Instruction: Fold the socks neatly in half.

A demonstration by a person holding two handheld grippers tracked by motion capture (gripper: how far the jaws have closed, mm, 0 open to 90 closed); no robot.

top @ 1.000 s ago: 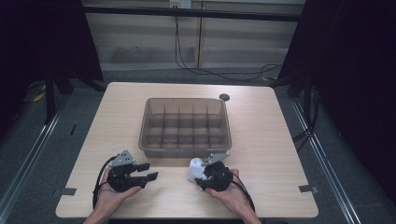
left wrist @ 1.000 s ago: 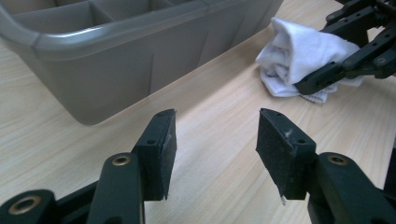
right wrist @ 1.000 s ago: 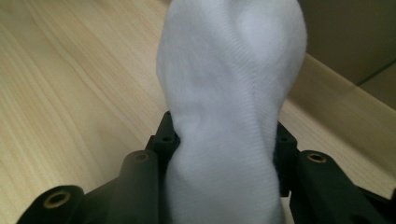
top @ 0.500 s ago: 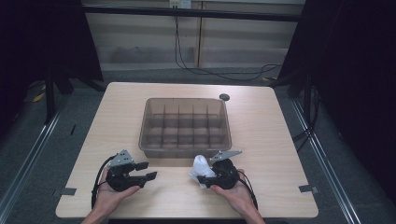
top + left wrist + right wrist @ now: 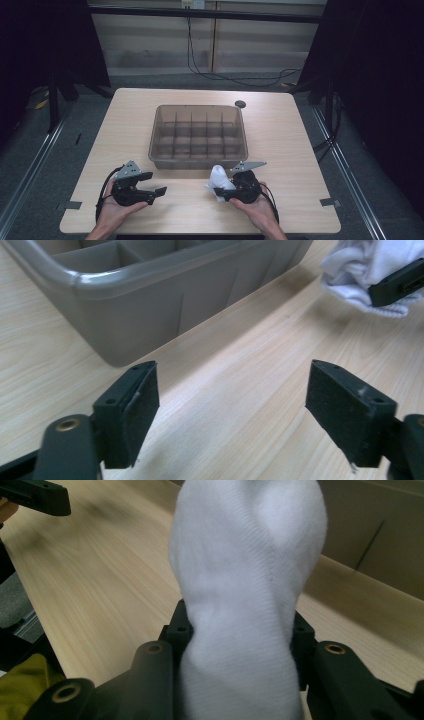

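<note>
Now the right tongs [image 5: 221, 191] are clamped on a rolled white sock [image 5: 218, 179], which stands out past the jaws just above the bench [image 5: 300, 150], near the front wall of the grey tray [image 5: 199, 161]. The left tongs [image 5: 156, 189] have just been opening and now stand wide with nothing between them, resting low on the bench off to the left, well apart from the sock. The step in hand looks like carrying the sock over the tray wall into one of its cells. To do it well, keep the squeeze firm so the roll does not unfurl, lift it clear of the rim first, then lower it straight down into a front cell before letting go. The left tongs should stay clear of that path.
</note>
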